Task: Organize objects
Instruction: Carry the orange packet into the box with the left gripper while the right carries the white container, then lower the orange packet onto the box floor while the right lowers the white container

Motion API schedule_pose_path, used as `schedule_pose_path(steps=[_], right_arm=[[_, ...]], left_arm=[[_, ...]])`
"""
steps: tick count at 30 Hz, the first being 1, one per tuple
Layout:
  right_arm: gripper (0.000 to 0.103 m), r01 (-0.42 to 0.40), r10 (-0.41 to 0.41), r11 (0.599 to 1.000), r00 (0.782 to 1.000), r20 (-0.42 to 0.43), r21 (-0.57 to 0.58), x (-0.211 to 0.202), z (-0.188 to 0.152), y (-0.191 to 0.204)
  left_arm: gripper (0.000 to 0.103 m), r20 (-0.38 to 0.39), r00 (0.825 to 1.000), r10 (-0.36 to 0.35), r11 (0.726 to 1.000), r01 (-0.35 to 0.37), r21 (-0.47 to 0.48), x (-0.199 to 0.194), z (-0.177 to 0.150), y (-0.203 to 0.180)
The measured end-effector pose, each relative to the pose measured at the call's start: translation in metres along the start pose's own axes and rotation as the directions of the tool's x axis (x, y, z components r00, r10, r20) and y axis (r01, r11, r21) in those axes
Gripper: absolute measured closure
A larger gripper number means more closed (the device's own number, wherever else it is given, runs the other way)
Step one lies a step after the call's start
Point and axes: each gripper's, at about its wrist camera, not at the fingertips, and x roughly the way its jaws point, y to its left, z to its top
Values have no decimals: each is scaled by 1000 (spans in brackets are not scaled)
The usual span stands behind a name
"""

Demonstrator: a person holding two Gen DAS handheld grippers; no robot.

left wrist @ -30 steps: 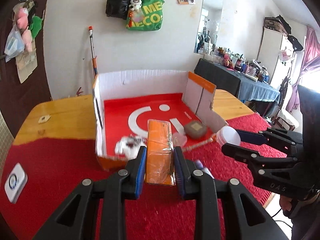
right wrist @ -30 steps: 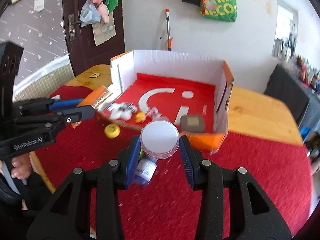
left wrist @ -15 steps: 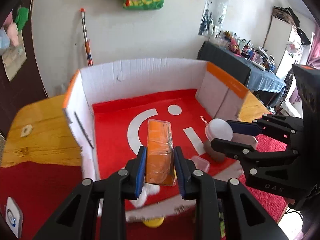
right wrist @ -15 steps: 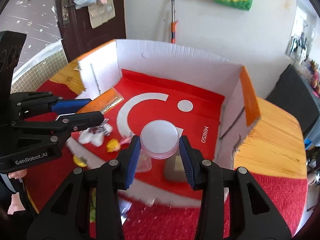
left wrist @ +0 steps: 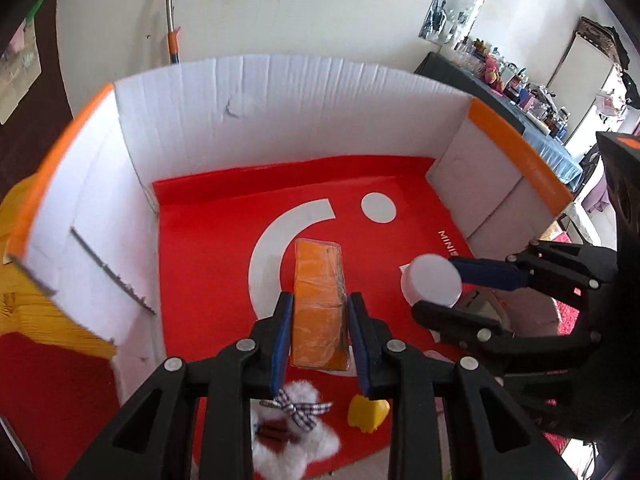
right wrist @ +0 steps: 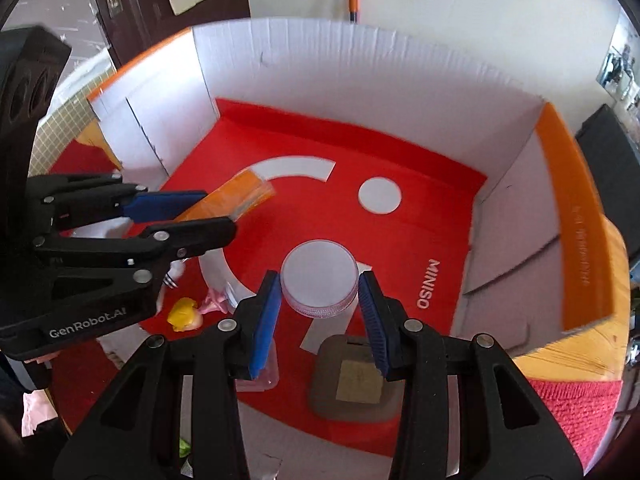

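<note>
My left gripper (left wrist: pixel 320 300) is shut on an orange foil packet (left wrist: pixel 318 300) and holds it above the red floor of the open cardboard box (left wrist: pixel 256 100). The packet also shows in the right wrist view (right wrist: pixel 236 200). My right gripper (right wrist: pixel 319 292) is shut on a round white-lidded jar (right wrist: pixel 319 276) and holds it over the box floor, to the right of the left gripper. The jar also shows in the left wrist view (left wrist: pixel 434 280).
On the box floor lie a white fluffy toy with a checked bow (left wrist: pixel 296 440), a small yellow toy (right wrist: pixel 184 314), a clear small cup (right wrist: pixel 260 376) and a brown square pad (right wrist: pixel 356 380). White box walls (right wrist: pixel 360 68) with orange rims stand on three sides. Red cloth (right wrist: pixel 568 412) covers the wooden table.
Both grippers have moved forward and down from outside the box's front edge to over its floor, each still holding its object.
</note>
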Motion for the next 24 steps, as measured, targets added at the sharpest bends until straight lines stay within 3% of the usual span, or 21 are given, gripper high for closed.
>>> schedule_pose_path(steps=[24], right_arm=[[64,48,-48,999,996,-79,2,11,-7,-3]], left_arm=[[74,-46,999,-21,999,19,-39,13,-5,5]])
